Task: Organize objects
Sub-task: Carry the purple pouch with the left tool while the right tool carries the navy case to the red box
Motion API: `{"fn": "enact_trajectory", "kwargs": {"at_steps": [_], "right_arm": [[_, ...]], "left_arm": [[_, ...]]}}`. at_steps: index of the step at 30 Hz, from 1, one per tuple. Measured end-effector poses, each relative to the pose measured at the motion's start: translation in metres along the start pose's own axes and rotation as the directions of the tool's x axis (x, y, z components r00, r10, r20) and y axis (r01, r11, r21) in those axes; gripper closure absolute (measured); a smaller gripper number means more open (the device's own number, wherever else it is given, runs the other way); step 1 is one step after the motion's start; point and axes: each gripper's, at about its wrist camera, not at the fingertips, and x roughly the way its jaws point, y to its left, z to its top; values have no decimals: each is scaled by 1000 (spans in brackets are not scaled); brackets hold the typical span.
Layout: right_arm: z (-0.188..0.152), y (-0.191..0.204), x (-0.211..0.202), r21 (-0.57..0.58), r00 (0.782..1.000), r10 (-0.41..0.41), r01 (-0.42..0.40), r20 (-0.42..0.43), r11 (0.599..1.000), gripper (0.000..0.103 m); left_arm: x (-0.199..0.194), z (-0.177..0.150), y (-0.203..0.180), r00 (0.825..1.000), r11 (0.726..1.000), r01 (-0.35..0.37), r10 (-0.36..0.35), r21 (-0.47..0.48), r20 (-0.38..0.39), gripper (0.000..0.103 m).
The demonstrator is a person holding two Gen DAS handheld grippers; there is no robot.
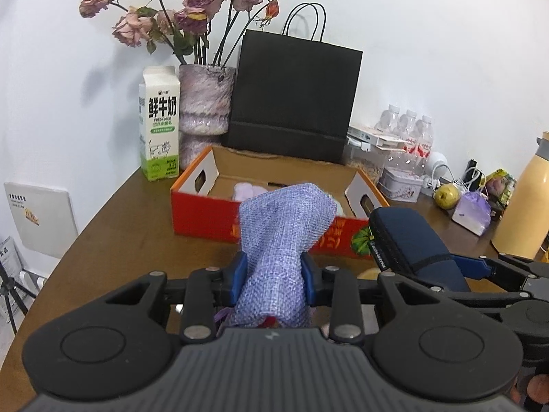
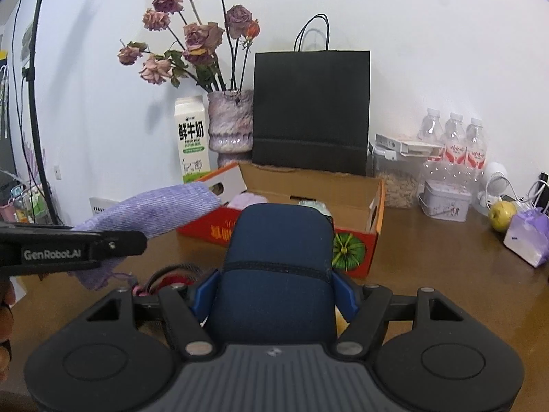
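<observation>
Wooden table [image 1: 130, 213] by white wall [image 1: 429, 51] — left jaws clamp purple pouch [image 1: 281, 240], right jaws clamp navy case [image 2: 278, 261].

Coarse woven lilac cloth pouch [image 1: 284, 240], smooth matt navy fabric case [image 2: 278, 271], glossy brown wooden table [image 1: 130, 226].

Even, soft indoor light; the roses [image 1: 192, 3] cast faint shadows on the white wall [image 1: 429, 34]. Fisheye bending curves the edges; corners go dark; focus sharp.
</observation>
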Motion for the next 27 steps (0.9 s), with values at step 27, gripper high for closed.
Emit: {"fn": "enact_trajectory", "kwargs": {"at_steps": [27], "right_arm": [[68, -30, 120, 49, 998, 36, -38, 58, 998, 35]], "left_arm": [[113, 71, 9, 999, 999, -26, 28, -32, 35, 70]]}}
